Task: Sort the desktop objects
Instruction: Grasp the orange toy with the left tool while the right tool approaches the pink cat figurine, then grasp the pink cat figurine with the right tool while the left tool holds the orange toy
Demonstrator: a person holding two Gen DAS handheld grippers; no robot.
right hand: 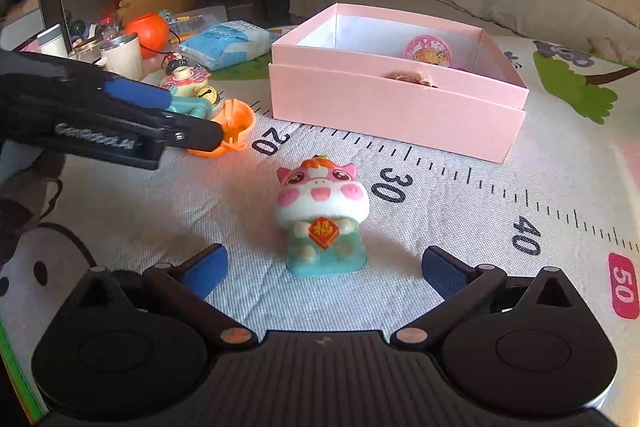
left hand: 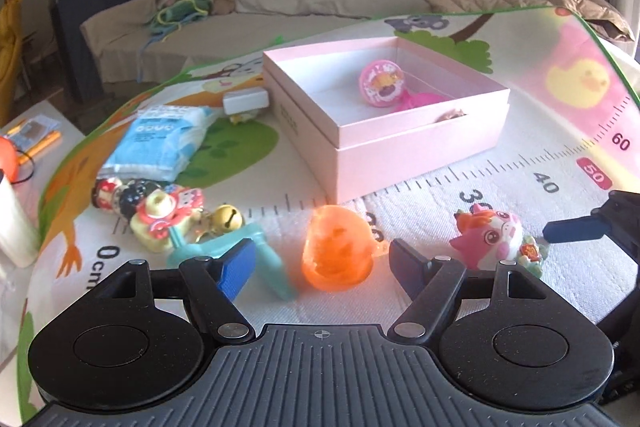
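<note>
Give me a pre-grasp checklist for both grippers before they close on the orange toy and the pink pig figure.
1. Left gripper open wide enough for the orange toy: ok, a pad shows on each side of it.
2. Orange toy centred between the left pads: ok, roughly; the teal toy lies close to the left pad and could get caught.
3. Right gripper open: ok, fingers wide apart.
4. Pink pig figure upright and between the right fingers: ok, though it sits just ahead of the tips.
5. Pink box open with room: ok, a pink round toy already inside.
6. Pad contact with either toy: cannot tell.
</note>
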